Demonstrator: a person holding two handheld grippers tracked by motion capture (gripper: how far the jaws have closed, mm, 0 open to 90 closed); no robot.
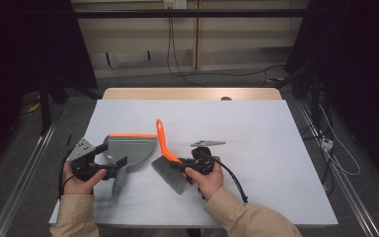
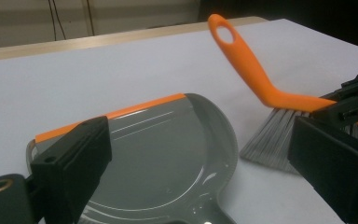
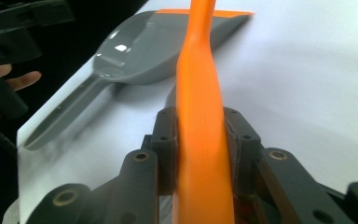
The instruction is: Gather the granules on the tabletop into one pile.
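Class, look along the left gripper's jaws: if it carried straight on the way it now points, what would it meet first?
Most likely the grey dustpan. The left gripper has open jaws, and the pan lies on the table directly ahead between them. The brush sits off to one side, though depth is hard to judge.

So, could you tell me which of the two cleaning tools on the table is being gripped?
The brush: the right gripper clamps its orange back, while the left gripper stands open over the grey dustpan.

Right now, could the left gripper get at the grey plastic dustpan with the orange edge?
Probably yes: the left gripper hovers open over the grey plastic dustpan, jaws either side, nothing between. The orange-handled brush, clamped in the right gripper, lies beside it.
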